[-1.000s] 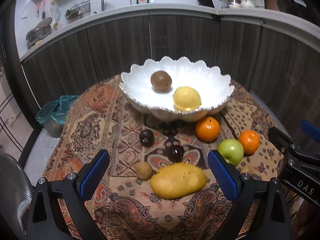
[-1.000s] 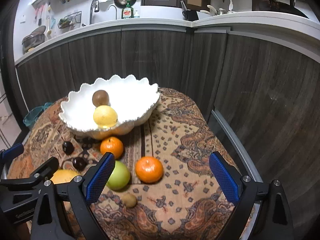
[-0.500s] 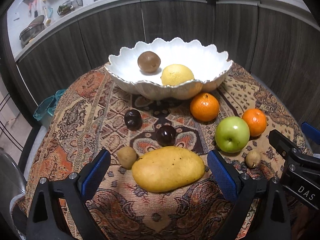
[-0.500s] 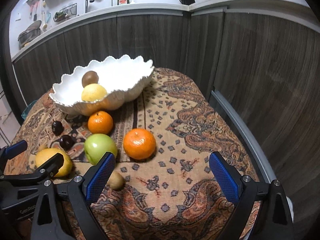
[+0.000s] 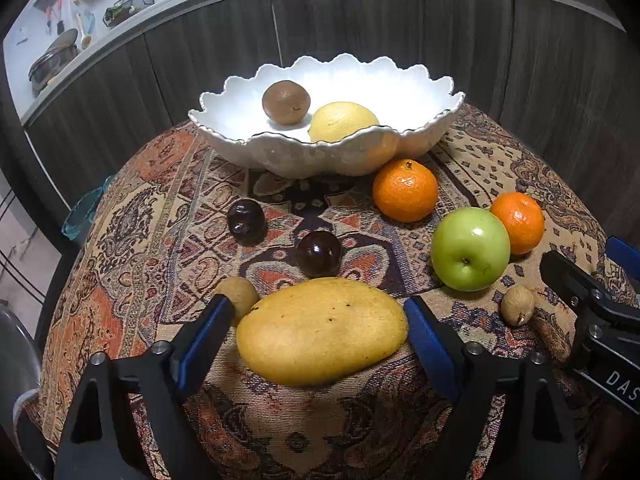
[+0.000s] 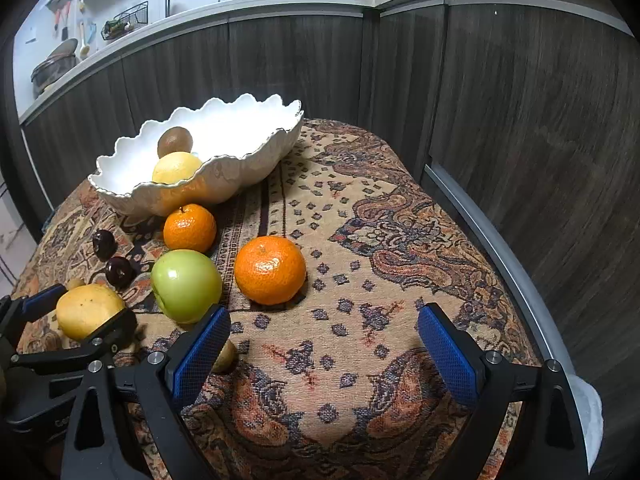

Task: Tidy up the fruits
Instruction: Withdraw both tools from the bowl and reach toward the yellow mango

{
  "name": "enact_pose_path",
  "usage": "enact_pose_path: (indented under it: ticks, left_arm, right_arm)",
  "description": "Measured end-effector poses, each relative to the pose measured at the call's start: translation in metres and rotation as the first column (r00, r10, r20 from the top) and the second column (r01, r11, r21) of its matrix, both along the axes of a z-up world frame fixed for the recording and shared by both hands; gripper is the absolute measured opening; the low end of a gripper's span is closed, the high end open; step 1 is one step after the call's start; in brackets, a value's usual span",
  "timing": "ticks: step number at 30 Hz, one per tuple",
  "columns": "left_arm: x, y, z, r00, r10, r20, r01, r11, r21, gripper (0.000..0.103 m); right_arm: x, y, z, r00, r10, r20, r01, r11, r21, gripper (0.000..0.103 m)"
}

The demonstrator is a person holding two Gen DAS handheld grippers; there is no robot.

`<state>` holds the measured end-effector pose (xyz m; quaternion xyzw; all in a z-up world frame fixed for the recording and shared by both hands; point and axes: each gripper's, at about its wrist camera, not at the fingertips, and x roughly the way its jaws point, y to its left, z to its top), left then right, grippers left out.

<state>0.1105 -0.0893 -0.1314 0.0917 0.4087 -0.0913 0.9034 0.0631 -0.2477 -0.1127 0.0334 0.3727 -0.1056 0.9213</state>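
A patterned cloth (image 5: 160,216) covers the desk. One mango (image 5: 322,330) lies between the left gripper (image 5: 320,322) fingers, which have just been closing, not yet pressing. Beyond: two oranges (image 5: 405,191), two plums (image 5: 247,222), one apple (image 5: 470,249). The right gripper (image 6: 324,340) fingers stand apart, empty.

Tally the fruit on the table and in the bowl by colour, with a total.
Orange: 2, one by the bowl, one beside the apple
Green: 1, the apple
Yellow: 2, the mango and the lemon
Dark purple: 2
Brown: 3, one in the bowl, two small ones on the cloth
Total: 10
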Motion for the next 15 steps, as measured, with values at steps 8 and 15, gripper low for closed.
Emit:
enact_pose_path:
  ticks: [8,15]
  left_arm:
    - [-0.0013,-0.0040,-0.0005,1.000,-0.013,0.001,0.013,1.000,0.015,0.079]
    - [-0.0016,-0.0010,0.0017,1.000,-0.018,-0.002,0.018,1.000,0.007,0.078]
  right_arm:
    - [0.0018,-0.0030,-0.0023,1.000,0.001,-0.011,-0.001,1.000,0.020,0.096]
    - [0.0017,-0.0023,-0.0014,1.000,0.003,-0.008,-0.003,1.000,0.016,0.096]
